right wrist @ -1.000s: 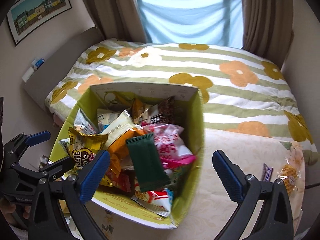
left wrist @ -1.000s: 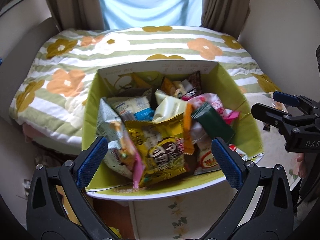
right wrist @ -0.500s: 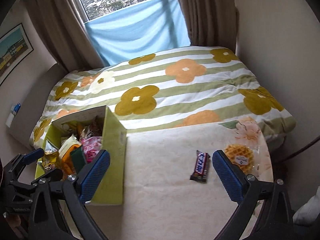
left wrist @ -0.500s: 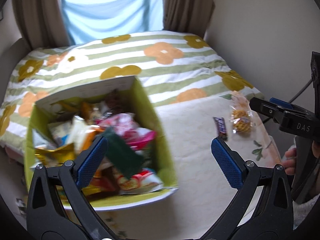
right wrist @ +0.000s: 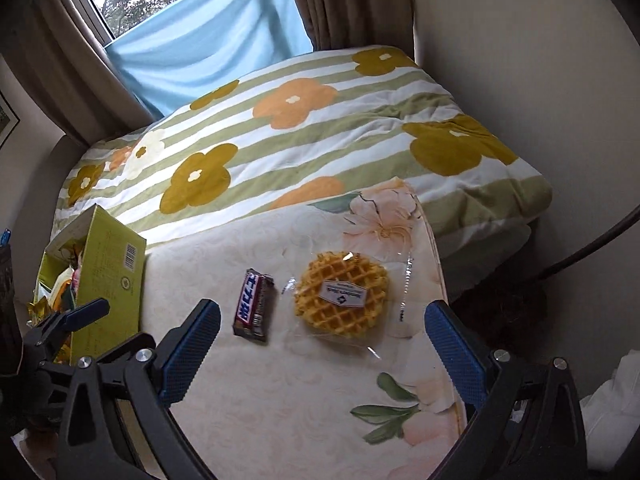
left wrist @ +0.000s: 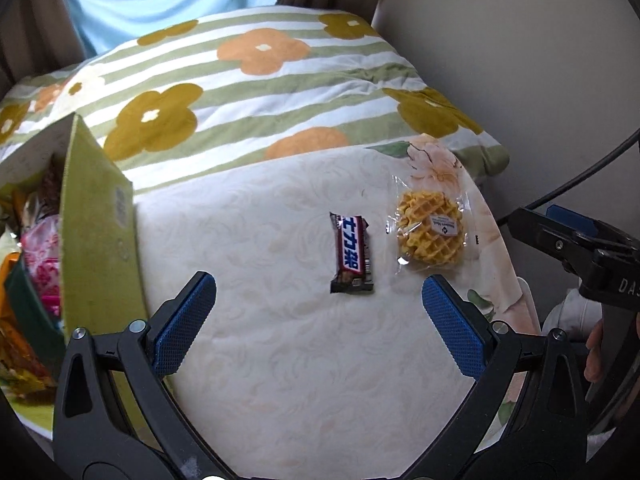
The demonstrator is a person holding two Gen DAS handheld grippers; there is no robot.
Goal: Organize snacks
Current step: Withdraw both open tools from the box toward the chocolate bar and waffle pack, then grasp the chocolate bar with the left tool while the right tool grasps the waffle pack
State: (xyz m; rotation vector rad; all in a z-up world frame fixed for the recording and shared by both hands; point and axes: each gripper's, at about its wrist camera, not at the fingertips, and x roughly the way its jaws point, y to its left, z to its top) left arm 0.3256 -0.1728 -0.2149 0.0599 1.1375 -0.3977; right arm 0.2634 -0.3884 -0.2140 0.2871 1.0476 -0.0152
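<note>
A brown chocolate bar (left wrist: 352, 258) (right wrist: 254, 305) lies on the cream tablecloth (left wrist: 304, 360), with a waffle in clear wrap (left wrist: 431, 233) (right wrist: 342, 300) just to its right. A green cardboard box (left wrist: 96, 232) (right wrist: 108, 280) crammed with snack packets stands at the left. My left gripper (left wrist: 319, 294) hovers open just short of the bar. My right gripper (right wrist: 322, 322) is open too, its fingers spread wide around the waffle's near side. Neither holds anything. The right gripper (left wrist: 576, 246) also shows at the edge of the left wrist view, and the left gripper (right wrist: 86, 310) at the left of the right wrist view.
A bed with a green-striped flower quilt (right wrist: 304, 128) lies behind the table. Curtains and a blue cloth (right wrist: 208, 44) cover the window. The table's right edge drops off beside a wall and a dark cable (right wrist: 592, 244). A person's fingers (left wrist: 596, 338) show at right.
Both grippers have swung right, away from above the snack box to over the chocolate bar and waffle. The box now sits at the left edge of both views.
</note>
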